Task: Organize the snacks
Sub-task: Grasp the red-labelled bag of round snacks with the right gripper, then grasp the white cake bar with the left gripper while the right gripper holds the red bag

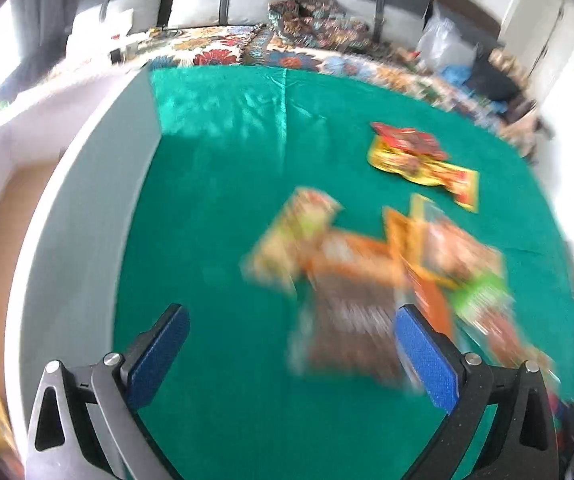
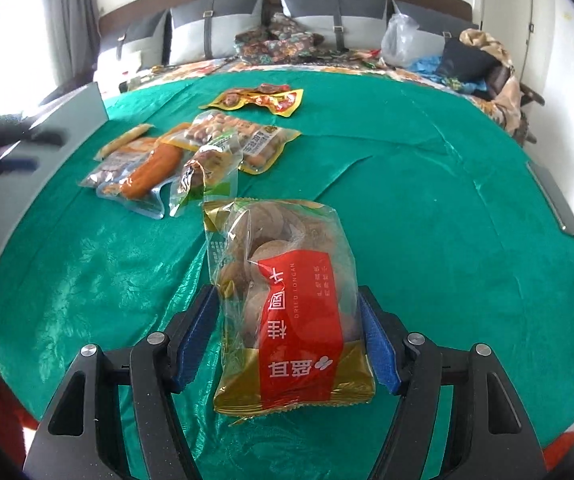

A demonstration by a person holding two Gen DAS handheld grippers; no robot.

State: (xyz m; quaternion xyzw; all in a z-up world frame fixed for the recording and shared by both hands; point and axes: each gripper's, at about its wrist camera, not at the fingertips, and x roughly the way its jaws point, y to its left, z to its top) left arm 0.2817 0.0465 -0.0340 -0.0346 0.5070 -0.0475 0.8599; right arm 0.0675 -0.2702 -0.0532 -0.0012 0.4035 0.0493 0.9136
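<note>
Green satin cloth [image 2: 427, 208] covers the work surface, with a bed of grey cushions [image 2: 223, 28] and a floral quilt [image 2: 279, 46] behind it.

Clear packet of dried longan with a red label and gold ends [image 2: 291, 312] lies lengthwise between the fingers of the right gripper [image 2: 291, 340]. Both blue pads [image 2: 379, 352] sit against the packet's sides; jaws closed on it.

Beyond it, on the cloth, a loose cluster: clear pouch with an orange sausage [image 2: 143, 176], a small green-and-clear packet of brown pieces [image 2: 203, 176] just beside it, and a yellow-edged bag of peanuts [image 2: 243, 140] partly under that one. Farther back, apart from the cluster, a flat yellow-and-red sachet [image 2: 259, 102].

Grey tray wall [image 2: 67, 120] stands along the cloth's left edge. Left gripper shows there as a dark blur in the right wrist view.

Left wrist view is heavily motion-blurred. Left gripper [image 1: 291, 356] hangs over the cloth with jaws wide apart, nothing between the blue pads [image 1: 159, 356]. Same snack cluster [image 1: 367, 272] smears past its right finger; the yellow-and-red sachet [image 1: 419, 160] lies beyond.
</note>
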